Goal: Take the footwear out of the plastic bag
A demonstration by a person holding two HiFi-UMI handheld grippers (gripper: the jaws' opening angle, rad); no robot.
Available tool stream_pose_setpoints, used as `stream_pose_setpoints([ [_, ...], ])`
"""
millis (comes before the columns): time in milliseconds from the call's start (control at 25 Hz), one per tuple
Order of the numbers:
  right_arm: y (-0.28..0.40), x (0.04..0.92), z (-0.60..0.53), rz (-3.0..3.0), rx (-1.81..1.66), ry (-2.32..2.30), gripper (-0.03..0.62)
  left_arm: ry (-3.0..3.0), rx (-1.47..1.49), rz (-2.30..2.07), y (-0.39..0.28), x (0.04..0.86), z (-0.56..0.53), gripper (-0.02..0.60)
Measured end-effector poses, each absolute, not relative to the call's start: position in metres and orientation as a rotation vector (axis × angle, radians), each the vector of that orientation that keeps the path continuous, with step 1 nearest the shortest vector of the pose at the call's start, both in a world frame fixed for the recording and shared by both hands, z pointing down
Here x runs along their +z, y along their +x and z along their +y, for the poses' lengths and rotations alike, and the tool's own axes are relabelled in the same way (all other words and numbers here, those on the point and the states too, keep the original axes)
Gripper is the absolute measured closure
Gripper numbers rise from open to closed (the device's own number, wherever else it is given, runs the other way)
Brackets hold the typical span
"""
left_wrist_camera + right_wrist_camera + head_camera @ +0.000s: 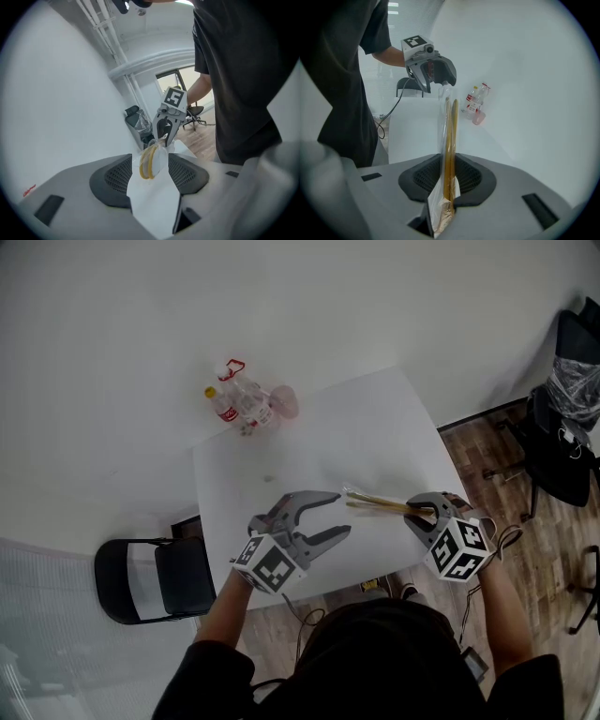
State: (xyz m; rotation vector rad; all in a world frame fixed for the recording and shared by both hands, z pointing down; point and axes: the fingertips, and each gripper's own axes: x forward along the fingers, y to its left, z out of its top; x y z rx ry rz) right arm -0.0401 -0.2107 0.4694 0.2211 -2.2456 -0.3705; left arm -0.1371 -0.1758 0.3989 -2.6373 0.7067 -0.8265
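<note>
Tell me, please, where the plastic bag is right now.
In the head view, the plastic bag is over the white table's near right edge, one end clamped in the right gripper, the other reaching toward the open left gripper.

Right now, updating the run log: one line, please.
right tongs shut on clear plastic bag | flat yellow footwear inside | left tongs open

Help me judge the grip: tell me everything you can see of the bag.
The bag is thin clear plastic, long and narrow, holding flat yellow footwear seen edge-on. It sticks out level over the table. The right gripper is shut on one end; the other end points into the open left gripper, seemingly clear of its pads.
</note>
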Motion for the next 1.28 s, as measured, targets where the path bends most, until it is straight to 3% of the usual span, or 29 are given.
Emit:
stream_pose_setpoints([
  [120, -0.03, 0.466, -0.219, -2.258, -0.347, 0.264, 0.5, -2.628, -0.872, 0.812, -0.158, 0.393, -0.186, 0.333],
  [160, -0.028, 0.463, -0.218, -2.268, -0.342, 0.265, 0.5, -2.6, -0.937, 0.846, -0.164, 0.397, -0.191, 0.374],
  [200, -0.027, 0.461, -0.217, -2.275, -0.346, 0.26, 0.5, -2.57, -1.012, 0.871, -0.168, 0.402, -0.197, 0.506],
  [280, -0.027, 0.456, -0.214, -2.275, -0.372, 0.245, 0.5, -2.549, -1.13, 0.88, -0.168, 0.411, -0.204, 0.557],
  [720, -0.026, 0.448, -0.21, -2.261, -0.423, 0.215, 0.5, -2.706, -1.085, 0.712, -0.13, 0.406, -0.199, 0.539],
  [800, -0.026, 0.446, -0.211, -2.266, -0.428, 0.215, 0.5, -2.72, -1.11, 0.659, -0.127, 0.408, -0.196, 0.365],
  [840, -0.027, 0.445, -0.212, -2.269, -0.431, 0.215, 0.5, -2.725, -1.118, 0.64, -0.125, 0.408, -0.195, 0.348],
  [1080, -0.031, 0.44, -0.21, -2.276, -0.47, 0.199, 0.5, -2.686, -1.113, 0.625, -0.123, 0.407, -0.199, 0.362],
  [1160, -0.032, 0.441, -0.208, -2.266, -0.489, 0.189, 0.5, -2.668, -1.106, 0.621, -0.123, 0.404, -0.198, 0.429],
  [1280, -0.033, 0.439, -0.208, -2.265, -0.498, 0.187, 0.5, -2.653, -1.106, 0.607, -0.122, 0.404, -0.197, 0.465],
])
